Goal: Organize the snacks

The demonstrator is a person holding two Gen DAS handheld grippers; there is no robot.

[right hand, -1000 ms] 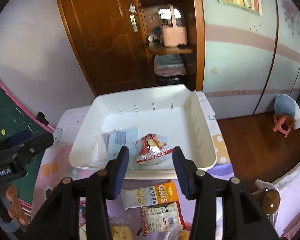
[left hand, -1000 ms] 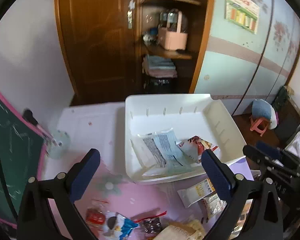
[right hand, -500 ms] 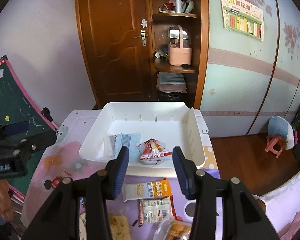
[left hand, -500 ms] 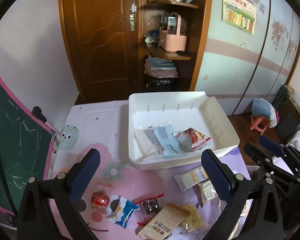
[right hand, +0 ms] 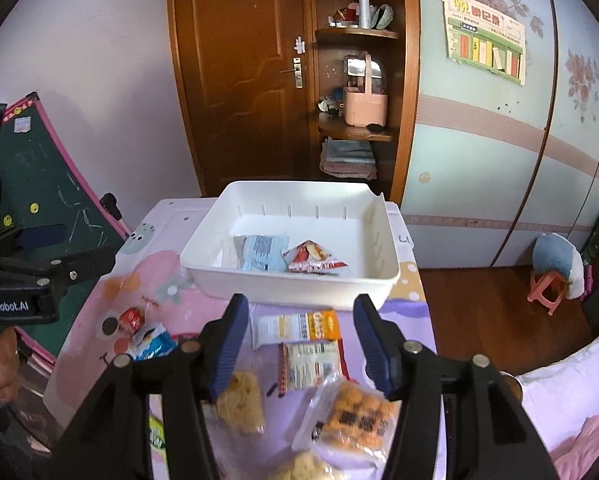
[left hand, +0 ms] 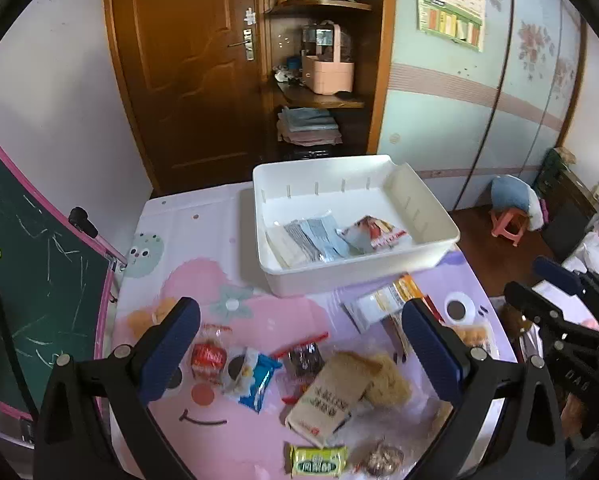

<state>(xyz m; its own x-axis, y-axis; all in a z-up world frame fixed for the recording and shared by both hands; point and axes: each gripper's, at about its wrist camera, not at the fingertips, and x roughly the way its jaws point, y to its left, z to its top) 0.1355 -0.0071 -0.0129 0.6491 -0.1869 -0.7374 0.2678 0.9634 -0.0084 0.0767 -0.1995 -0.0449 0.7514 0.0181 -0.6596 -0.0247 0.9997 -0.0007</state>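
Snacks are lying in two groups: a few packets inside the white bin (left hand: 427,216) at the far end of the pink and purple table (left hand: 227,240), the rest scattered on the cloth in front of it. Only the left wrist view is showing the green wafer bar (left hand: 317,460) at the near edge, the kraft-paper packet (left hand: 331,396) and the dark candy (left hand: 305,358); only the right wrist view is showing the orange cracker bag (right hand: 353,412), blurred and partly cut off by the right gripper (right hand: 299,344). Both are catching the oats sachet (right hand: 297,328) just before the bin, half hidden in the left view behind a finger of the left gripper (left hand: 299,352). Inside the bin, a pale blue packet (right hand: 263,258) is lying flat beside a red and white pouch (right hand: 313,262), touching it. Both grippers are hanging wide open above the loose snacks, holding nothing.
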